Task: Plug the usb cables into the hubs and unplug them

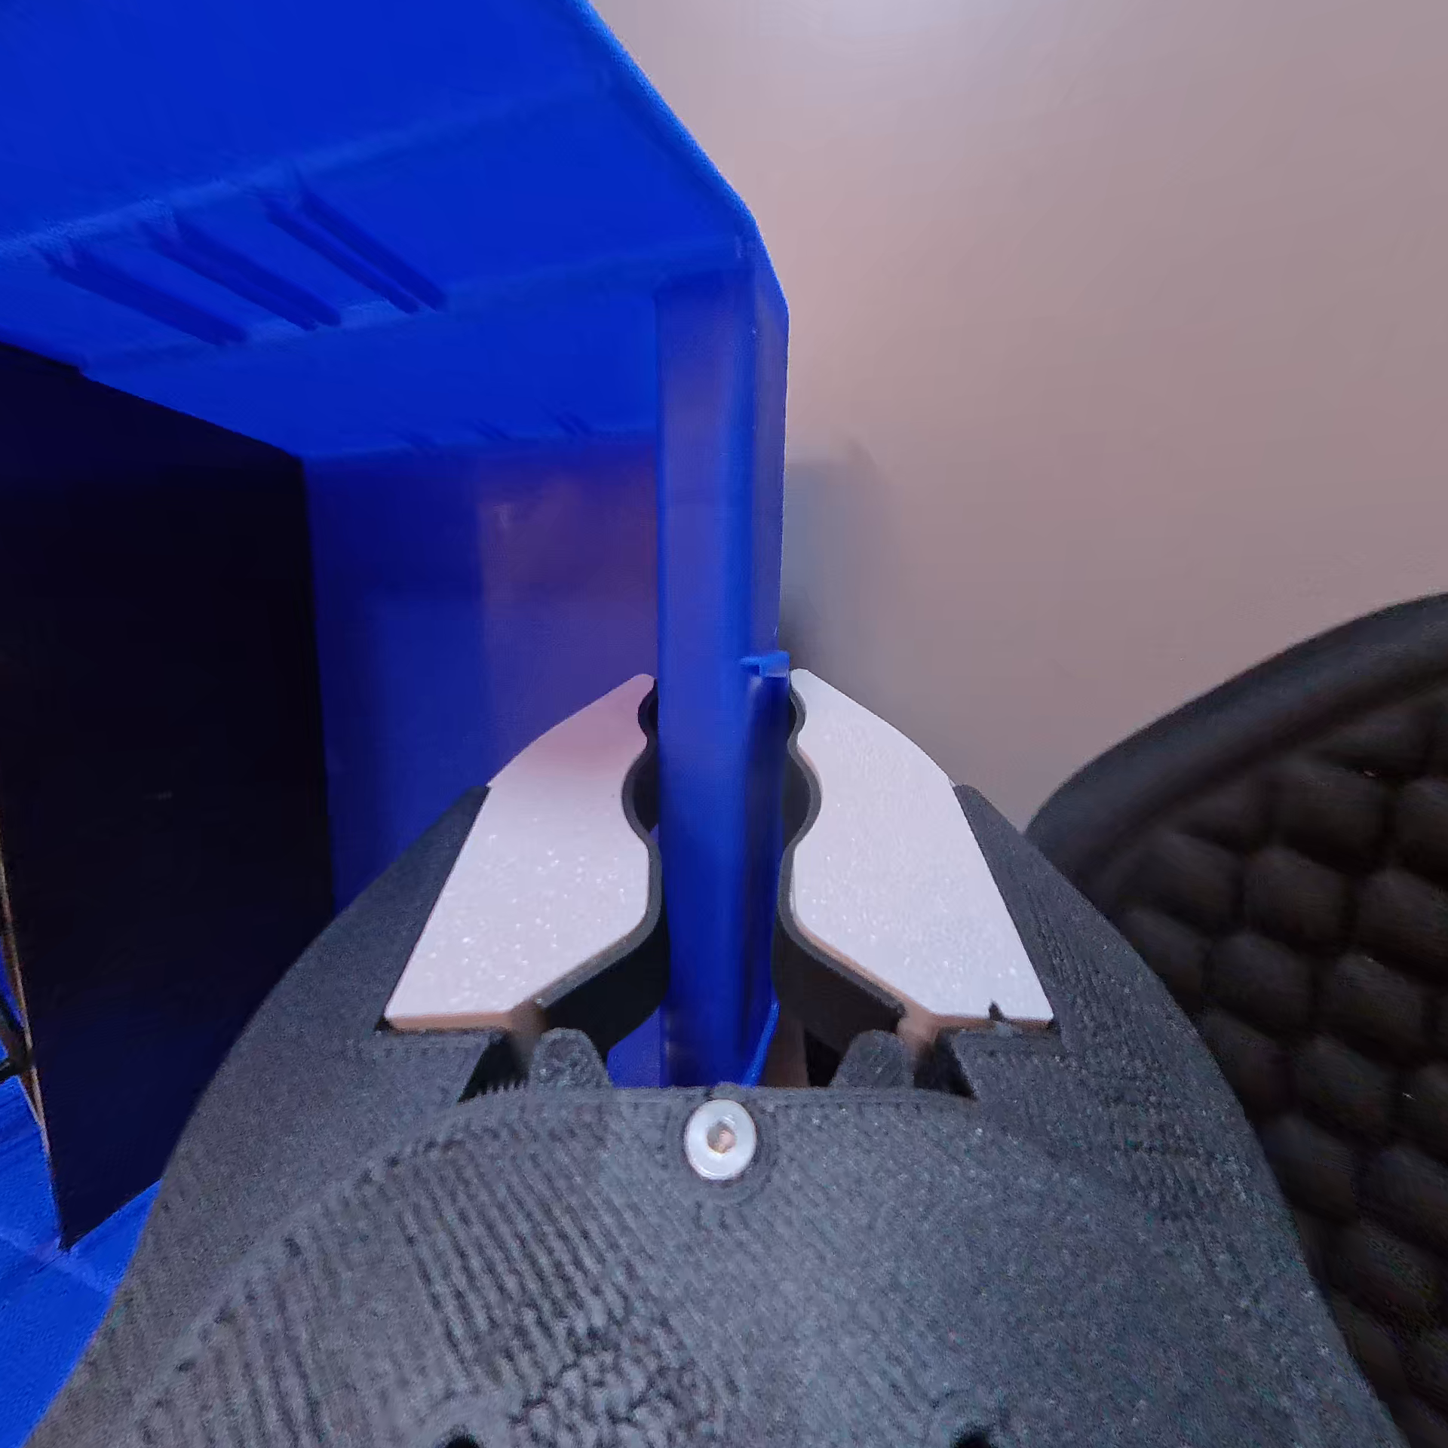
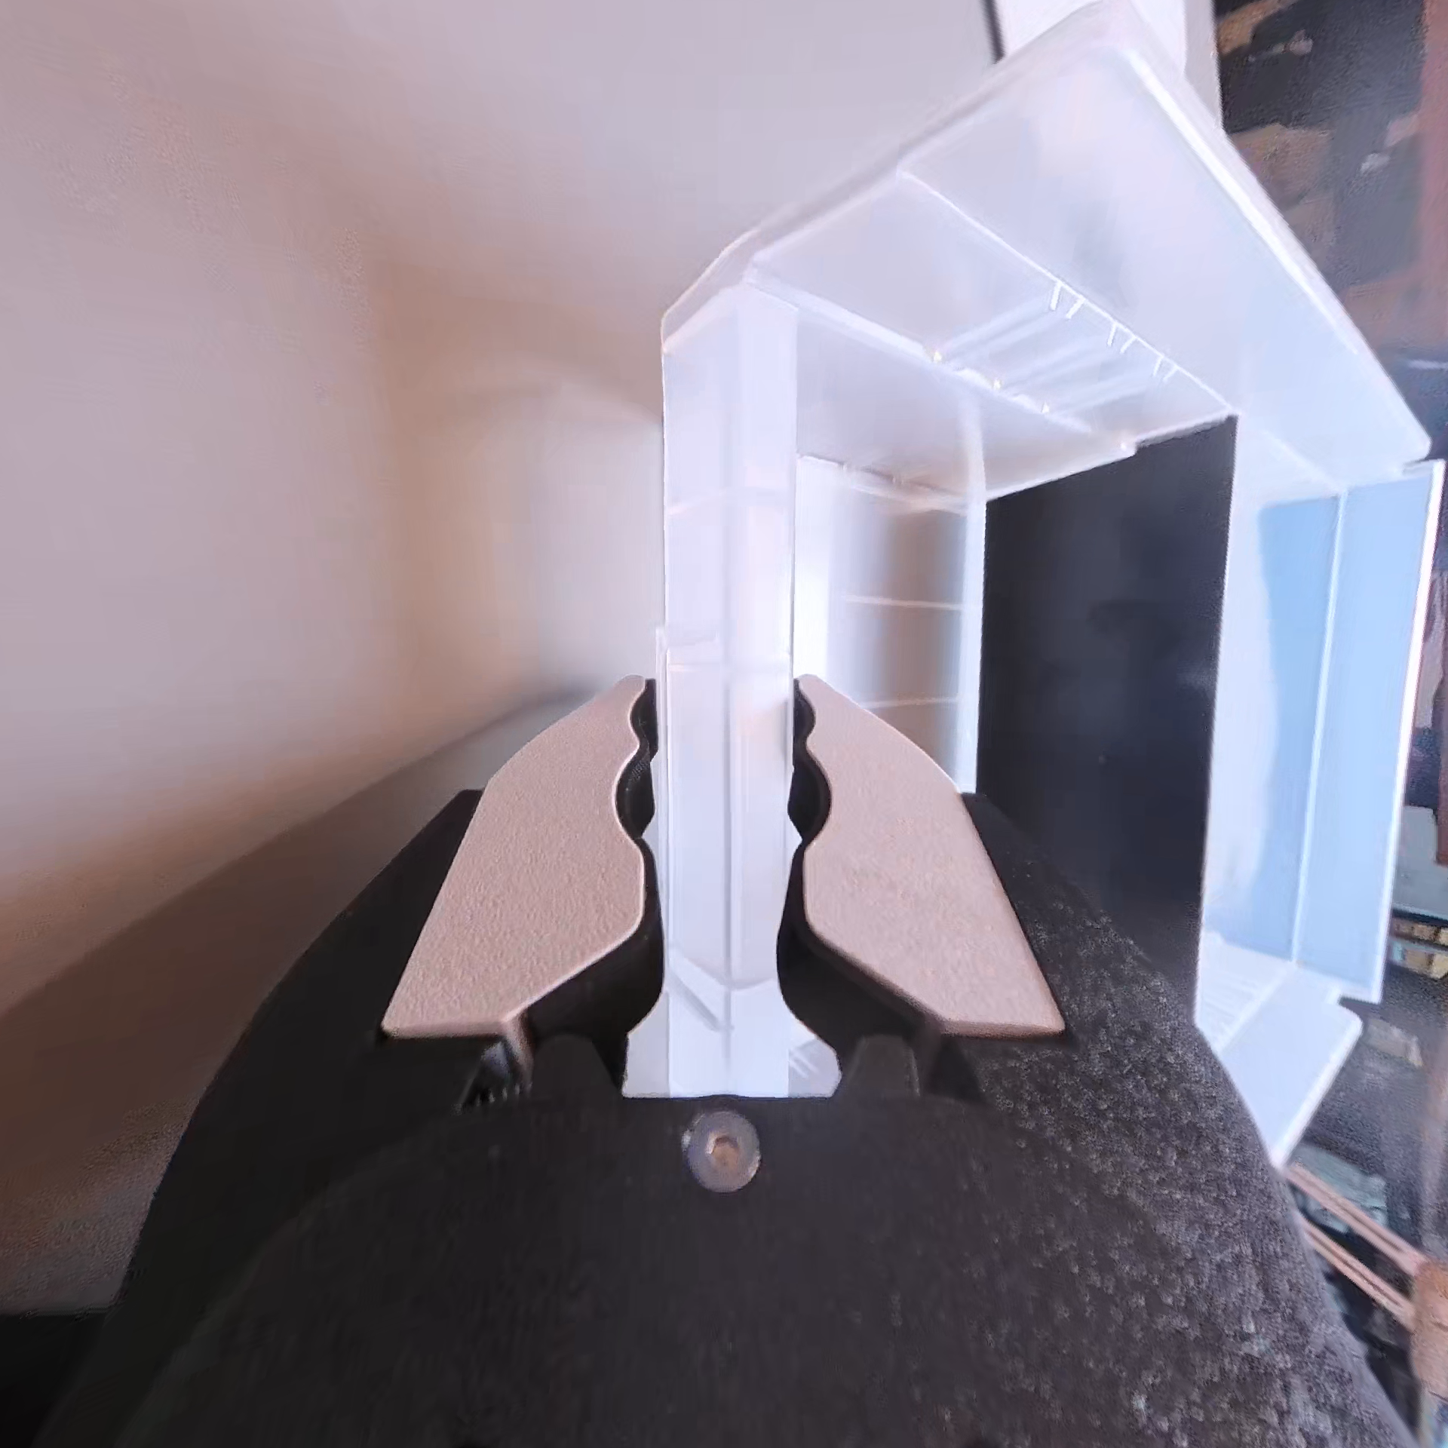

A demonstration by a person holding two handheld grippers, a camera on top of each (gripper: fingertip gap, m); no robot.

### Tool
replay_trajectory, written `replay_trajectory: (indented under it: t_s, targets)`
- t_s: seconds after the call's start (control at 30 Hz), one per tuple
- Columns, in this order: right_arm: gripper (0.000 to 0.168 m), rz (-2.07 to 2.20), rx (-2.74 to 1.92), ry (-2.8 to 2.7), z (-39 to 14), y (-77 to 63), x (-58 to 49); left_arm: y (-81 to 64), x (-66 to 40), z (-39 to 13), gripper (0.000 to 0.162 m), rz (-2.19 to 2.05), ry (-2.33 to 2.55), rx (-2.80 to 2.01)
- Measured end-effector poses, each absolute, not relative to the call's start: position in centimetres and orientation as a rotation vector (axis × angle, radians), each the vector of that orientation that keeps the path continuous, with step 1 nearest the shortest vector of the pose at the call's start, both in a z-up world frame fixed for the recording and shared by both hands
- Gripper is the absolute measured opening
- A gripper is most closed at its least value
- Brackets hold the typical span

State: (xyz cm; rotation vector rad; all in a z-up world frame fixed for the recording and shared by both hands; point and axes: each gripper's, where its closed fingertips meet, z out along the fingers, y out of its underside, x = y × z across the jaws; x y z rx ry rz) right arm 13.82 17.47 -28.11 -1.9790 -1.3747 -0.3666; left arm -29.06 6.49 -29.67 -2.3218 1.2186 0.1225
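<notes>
My left gripper (image 1: 719, 689) is shut on the upright rim wall of a blue plastic bin (image 1: 470, 329), which is held up in front of the camera with its dark inside to the left. My right gripper (image 2: 721, 689) is shut on the upright rim wall of a clear, frosted plastic bin (image 2: 1058, 329), whose open inside lies to the right. Both bins fill much of their views. No usb cable or hub shows in either view.
A plain pale wall (image 1: 1097, 313) stands behind the blue bin. A black quilted cushion or chair back (image 1: 1293, 901) sits at the right of the left wrist view. A pale wall (image 2: 274, 352) lies left of the clear bin, cluttered dark shelves (image 2: 1371, 157) far right.
</notes>
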Motion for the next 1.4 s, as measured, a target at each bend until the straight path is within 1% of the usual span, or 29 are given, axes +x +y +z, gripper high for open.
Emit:
replay_trajectory:
  t_s: [0.2,0.43,0.5,0.57,0.67,0.73,0.83,0.93,1.03,1.13,1.2,1.4]
  targets:
    - [0.032,-0.385,-1.952,-1.373,-28.1,23.7,16.9,9.4,-29.6,-29.7,0.028,0.116,1.208,-2.327]
    - [0.033,-0.489,-1.872,-1.335,-27.8,26.0,17.7,11.7,-30.0,-29.6,0.028,0.125,1.179,-2.333]
    - [0.038,-0.491,-1.844,-1.309,-27.2,25.4,17.4,12.2,-30.2,-29.6,0.029,0.149,1.172,-2.322]
    - [0.039,-0.367,-1.845,-1.244,-25.9,24.2,16.3,12.7,-30.6,-29.4,0.03,0.211,1.174,-2.286]
    - [0.041,-0.062,-1.864,-1.069,-23.1,22.1,13.8,13.2,-30.7,-28.9,0.032,0.282,1.134,-2.224]
    - [0.04,0.052,-1.881,-0.976,-22.0,21.0,12.9,13.3,-30.2,-28.3,0.036,0.242,1.067,-2.183]
    - [0.04,0.12,-1.894,-0.888,-21.5,19.3,12.0,13.5,-28.9,-25.5,0.033,0.087,0.923,-2.036]
    - [0.04,0.184,-1.898,-0.83,-21.2,17.5,10.7,13.3,-27.8,-22.4,0.032,-0.039,0.814,-1.862]
    - [0.04,0.229,-1.877,-0.784,-20.6,16.0,9.2,12.6,-24.5,-19.7,0.026,-0.268,0.697,-1.706]
    - [0.039,0.269,-1.857,-0.771,-20.5,15.1,7.4,12.2,-21.8,-19.1,0.013,-0.241,0.712,-1.647]
    - [0.039,0.242,-1.843,-0.767,-20.7,15.1,6.8,11.9,-20.0,-19.3,0.009,-0.257,0.7,-1.649]
    - [0.04,0.211,-1.863,-0.74,-22.6,15.8,7.7,11.5,-19.3,-22.1,0.014,-0.128,0.704,-1.739]
